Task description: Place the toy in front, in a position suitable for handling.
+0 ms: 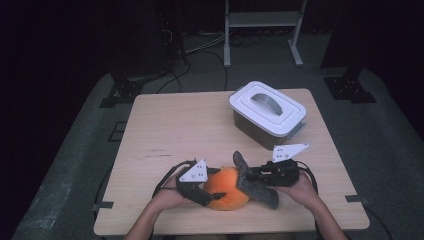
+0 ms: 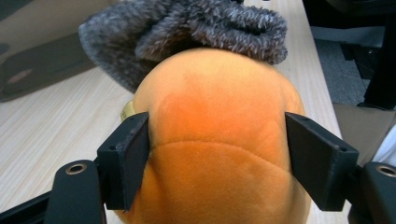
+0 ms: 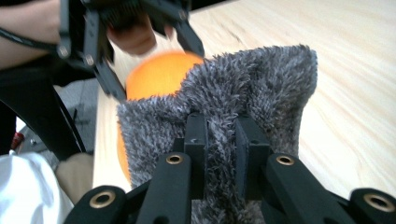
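The orange plush ball [image 1: 227, 195] sits at the worktop's [image 1: 180, 125] six o'clock edge. The left tool [image 1: 202, 192] clamps the ball's sides; the right tool [image 1: 250, 176], at the ball's three o'clock, pinches the grey fuzzy sock [image 1: 257, 187] draped over it. Step in hand appears to be separating or fitting the sock. Next move calls for a steady pull while the ball is held. A lidded white box [image 1: 267, 112] stands at one o'clock.

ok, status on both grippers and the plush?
Left gripper clamped round orange plush. Right gripper pinching grey cloth draped on it. Lidded box behind, clear of the work.
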### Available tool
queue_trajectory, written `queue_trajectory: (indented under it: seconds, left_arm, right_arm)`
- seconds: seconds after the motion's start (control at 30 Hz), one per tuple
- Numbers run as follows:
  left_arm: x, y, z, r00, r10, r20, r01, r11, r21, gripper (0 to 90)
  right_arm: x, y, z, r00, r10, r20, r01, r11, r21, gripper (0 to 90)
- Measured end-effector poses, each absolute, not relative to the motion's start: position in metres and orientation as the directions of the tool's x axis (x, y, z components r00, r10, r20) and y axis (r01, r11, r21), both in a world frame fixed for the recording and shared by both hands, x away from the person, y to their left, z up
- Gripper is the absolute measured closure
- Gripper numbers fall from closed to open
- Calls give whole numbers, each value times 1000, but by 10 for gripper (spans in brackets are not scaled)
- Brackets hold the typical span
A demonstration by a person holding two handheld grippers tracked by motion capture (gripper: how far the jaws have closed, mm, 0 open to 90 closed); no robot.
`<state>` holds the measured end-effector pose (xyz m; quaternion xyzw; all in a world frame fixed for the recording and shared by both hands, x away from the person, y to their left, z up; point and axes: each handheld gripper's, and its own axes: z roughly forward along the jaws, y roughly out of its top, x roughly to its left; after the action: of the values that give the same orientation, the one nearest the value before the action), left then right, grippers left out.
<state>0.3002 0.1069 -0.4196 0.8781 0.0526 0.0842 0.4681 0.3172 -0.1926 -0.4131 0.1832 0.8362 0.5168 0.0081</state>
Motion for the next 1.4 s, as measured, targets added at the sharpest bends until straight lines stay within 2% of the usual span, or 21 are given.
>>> queue_trajectory:
  seconds: [0.17, 0.3, 0.33, 0.43, 0.5, 0.83, 1.0, 1.2, 1.4]
  left_arm:
    - [306, 109, -413, 981, 195, 15, 90, -518, 850, 112]
    - [311, 109, -415, 977, 209, -32, 141, -530, 836, 83]
    - [311, 109, -419, 978, 203, -47, 152, -544, 825, 89]
    - [310, 111, -422, 980, 199, -14, 123, -550, 826, 221]
    - [310, 113, -421, 980, 196, -16, 124, -557, 821, 254]
    - [310, 117, -422, 982, 190, -22, 126, -555, 822, 260]
    - [310, 120, -421, 982, 189, -13, 117, -552, 825, 266]
    - [308, 117, -421, 982, 187, -1, 105, -547, 831, 284]
    - [306, 113, -420, 984, 179, 15, 86, -544, 835, 288]
  right_arm:
    - [313, -185, -417, -948, 278, 156, 269, 433, 861, 763]
    - [308, -180, -415, -960, 243, 141, 239, 438, 867, 761]
    - [308, -180, -415, -959, 246, 138, 237, 440, 866, 760]
    - [311, -182, -417, -954, 262, 146, 253, 446, 859, 760]
    - [313, -185, -419, -948, 270, 170, 278, 441, 853, 759]
    - [323, -202, -434, -910, 336, 241, 383, 467, 797, 759]
    - [319, -199, -427, -919, 325, 222, 357, 449, 819, 760]
    - [322, -201, -430, -915, 333, 227, 370, 472, 800, 761]
    - [315, -199, -411, -933, 288, 217, 318, 373, 872, 762]
